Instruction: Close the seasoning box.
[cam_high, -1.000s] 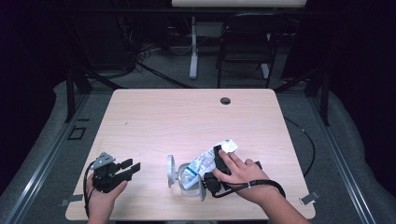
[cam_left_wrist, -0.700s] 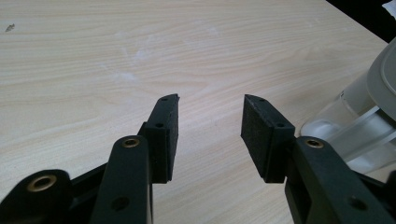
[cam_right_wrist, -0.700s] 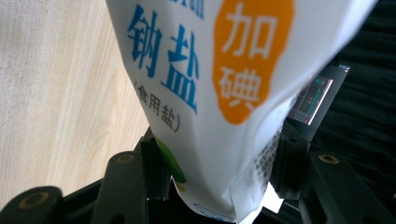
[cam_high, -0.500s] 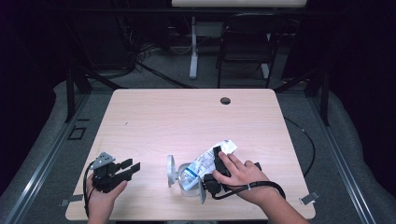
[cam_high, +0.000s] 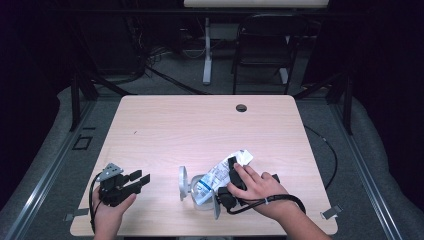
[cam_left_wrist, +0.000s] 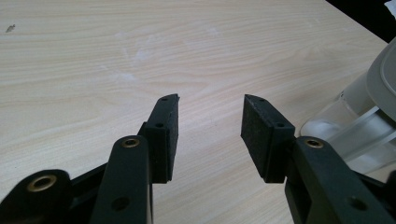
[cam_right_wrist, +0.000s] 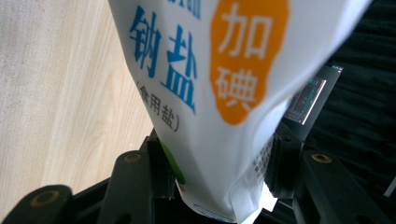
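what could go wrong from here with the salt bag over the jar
The right hand-held gripper grips only the bottom corner of the white plastic salt bag, and its jaws have just been closing; the soft bag could slip or sag.

The bag slants toward the clear glass jar with its grey lid hinged open. The left hand-held gripper is open, apart from the jar, so a nudge could shift it.

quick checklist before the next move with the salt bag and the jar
1. Right gripper on the salt bag: ok, the bag's end sits between its jaws, which have just been closing.
2. Grip firm enough to lift: cannot tell.
3. Bag's far end at the clear jar: ok, it lies against the jar.
4. Jar's lid out of the way: ok, it stands open on the jar's left.
5. Left gripper free: ok, jaws open over the table.
6. Jar steadied: not ok, nothing holds it.
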